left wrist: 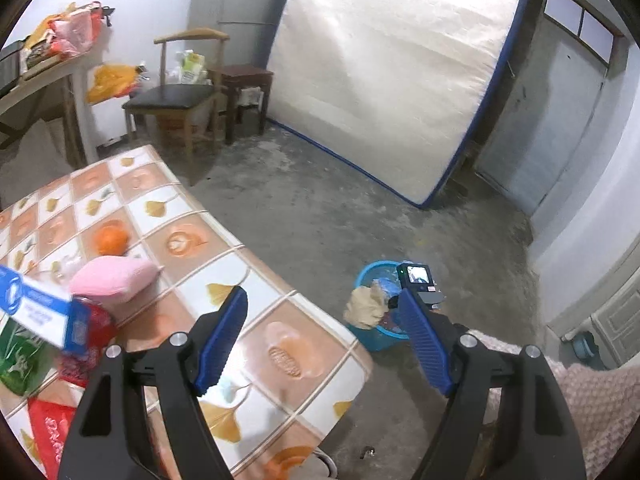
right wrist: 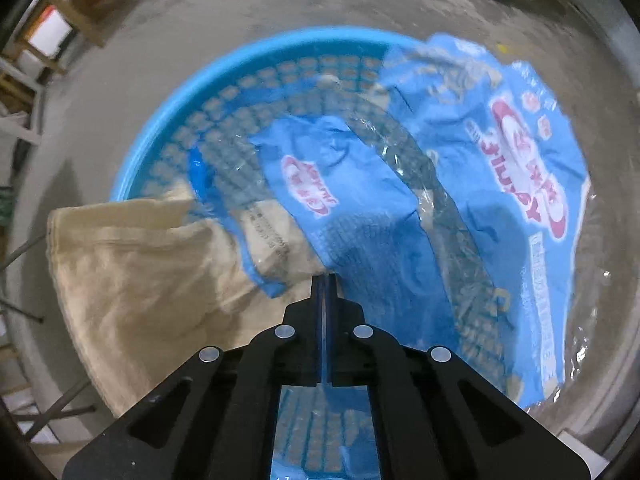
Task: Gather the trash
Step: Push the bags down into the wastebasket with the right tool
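**Ana:** Two pieces of trash are in the blue basket already, as far as I can see: a beige cloth bag draped over its rim at about eight o'clock, and a blue plastic wrapper spilling over the rim toward three o'clock.

**Ben:** And the right gripper?

**Ana:** It points straight down over the basket with its jaws pressed together. The tips sit right at the wrapper's lower edge, but I can't tell whether any film is pinched between them.

**Ben:** So how much is left?

**Ana:** Plenty, I'd judge. In the left wrist view the bench has more on it: a blue and white box at nine o'clock, a red packet just under it, a green packet, a red plastic bag at seven o'clock, a pink pouch and an orange beyond it. Which of those count as trash is a guess.

**Ben:** Is the left gripper carrying anything?

**Ana:** No. Its jaws stand wide with nothing between them, up above the bench corner, the basket on the floor off toward three o'clock.
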`<state>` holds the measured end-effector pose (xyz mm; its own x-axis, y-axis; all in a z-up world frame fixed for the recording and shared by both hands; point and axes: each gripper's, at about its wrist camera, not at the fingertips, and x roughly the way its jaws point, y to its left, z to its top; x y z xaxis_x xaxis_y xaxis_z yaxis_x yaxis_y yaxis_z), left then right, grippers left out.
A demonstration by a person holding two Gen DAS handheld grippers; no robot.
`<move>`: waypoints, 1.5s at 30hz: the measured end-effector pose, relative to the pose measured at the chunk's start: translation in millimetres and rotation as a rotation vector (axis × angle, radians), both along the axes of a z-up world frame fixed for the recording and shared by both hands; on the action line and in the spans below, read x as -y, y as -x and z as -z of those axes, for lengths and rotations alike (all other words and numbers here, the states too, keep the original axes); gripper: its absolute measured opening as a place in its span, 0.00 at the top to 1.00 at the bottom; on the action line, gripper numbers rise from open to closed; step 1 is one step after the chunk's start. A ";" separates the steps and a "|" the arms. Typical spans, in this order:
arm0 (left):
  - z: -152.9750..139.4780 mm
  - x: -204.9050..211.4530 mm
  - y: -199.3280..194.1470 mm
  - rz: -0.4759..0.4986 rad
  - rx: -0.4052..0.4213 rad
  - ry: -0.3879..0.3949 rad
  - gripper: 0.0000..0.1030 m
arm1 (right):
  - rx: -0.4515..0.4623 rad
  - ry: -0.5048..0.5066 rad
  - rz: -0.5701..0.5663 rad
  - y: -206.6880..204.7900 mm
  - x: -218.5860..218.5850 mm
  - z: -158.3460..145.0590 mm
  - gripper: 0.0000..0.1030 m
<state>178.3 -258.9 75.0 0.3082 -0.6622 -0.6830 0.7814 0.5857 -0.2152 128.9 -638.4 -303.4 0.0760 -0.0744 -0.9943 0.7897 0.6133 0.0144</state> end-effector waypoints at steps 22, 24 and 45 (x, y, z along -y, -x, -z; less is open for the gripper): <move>9.4 -1.0 -3.3 0.001 -0.004 0.001 0.27 | 0.303 -0.065 -0.069 -8.7 -37.0 -56.6 0.42; 10.9 -4.0 -7.1 -0.014 -0.013 0.004 0.27 | 0.236 -0.089 -0.036 -12.9 -29.6 -36.1 0.73; 20.7 -17.7 -19.1 -0.058 -0.028 -0.020 0.27 | 0.101 -0.187 0.034 -24.6 11.1 34.4 0.46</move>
<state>197.4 -241.2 54.3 0.3268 -0.6295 -0.7050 0.7397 0.6346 -0.2238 153.5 -649.5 -337.8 0.1767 0.1068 -0.9785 0.7984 0.5657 0.2059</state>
